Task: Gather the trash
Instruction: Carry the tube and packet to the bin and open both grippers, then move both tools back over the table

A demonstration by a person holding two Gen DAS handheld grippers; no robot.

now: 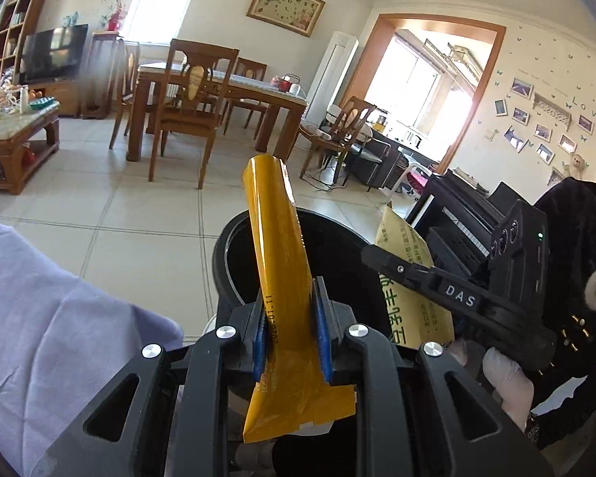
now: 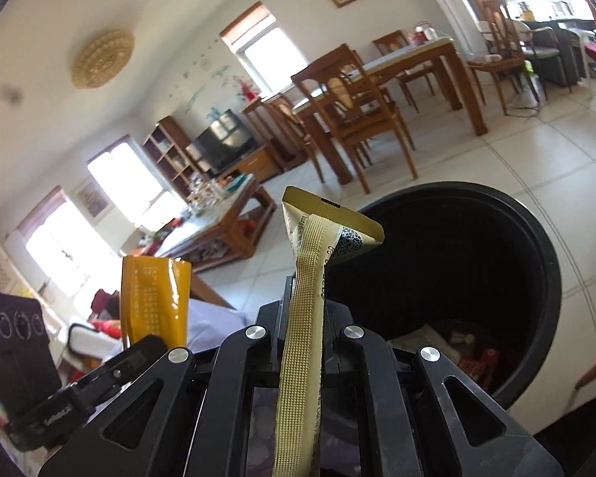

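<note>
In the left wrist view my left gripper (image 1: pixel 290 318) is shut on an orange-yellow wrapper (image 1: pixel 278 246), which stands up between the blue pads (image 1: pixel 322 330). Just beyond it is the open mouth of a black trash bin (image 1: pixel 234 238). My right gripper (image 1: pixel 381 260) comes in from the right, shut on a flattened pale gold carton (image 1: pixel 413 278) over the bin. In the right wrist view the same carton (image 2: pixel 310 278) sticks up from the right gripper (image 2: pixel 306 310), with the bin (image 2: pixel 544 278) just ahead and to the right. The left gripper (image 2: pixel 139 353) holds the wrapper (image 2: pixel 155 302) at lower left.
Trash lies at the bin's bottom (image 2: pixel 473 353). A lavender cloth (image 1: pixel 59 338) covers the near left. A person in a black coat (image 1: pixel 576 258) stands at the right beside a black piano (image 1: pixel 457 214). A wooden dining table with chairs (image 1: pixel 202 91) and a coffee table (image 1: pixel 16 135) stand across the tiled floor.
</note>
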